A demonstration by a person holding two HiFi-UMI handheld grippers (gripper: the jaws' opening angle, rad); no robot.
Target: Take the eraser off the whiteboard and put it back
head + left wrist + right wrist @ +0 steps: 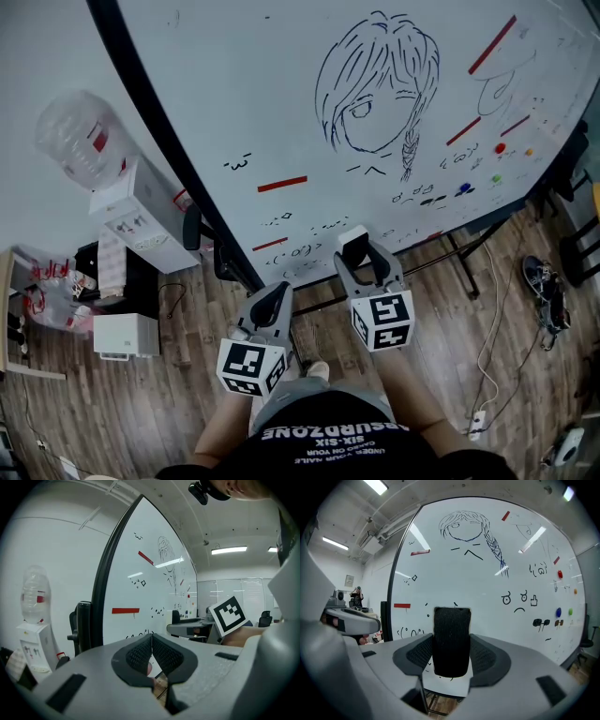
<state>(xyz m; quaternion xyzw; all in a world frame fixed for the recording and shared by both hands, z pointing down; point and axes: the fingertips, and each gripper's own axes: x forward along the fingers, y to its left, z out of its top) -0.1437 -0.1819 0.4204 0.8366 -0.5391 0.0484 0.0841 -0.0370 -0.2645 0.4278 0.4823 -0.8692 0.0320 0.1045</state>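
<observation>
The eraser (451, 639), a black felt block with a white back (352, 243), stands upright between the pads of my right gripper (451, 657), which is shut on it. In the head view the right gripper (360, 259) holds it a short way in front of the whiteboard's (309, 112) lower edge, apart from the surface. The board carries a drawn girl's head, small doodles, red strips and coloured magnets. My left gripper (273, 298) hangs lower and to the left, near the board's black frame; its pads (140, 654) meet with nothing between them.
A water dispenser (141, 217) with a bottle on top stands left of the board, a black chair (202, 240) beside it. The board's stand legs (466, 262) reach over the wooden floor. Cables and a power strip (476, 424) lie at the right.
</observation>
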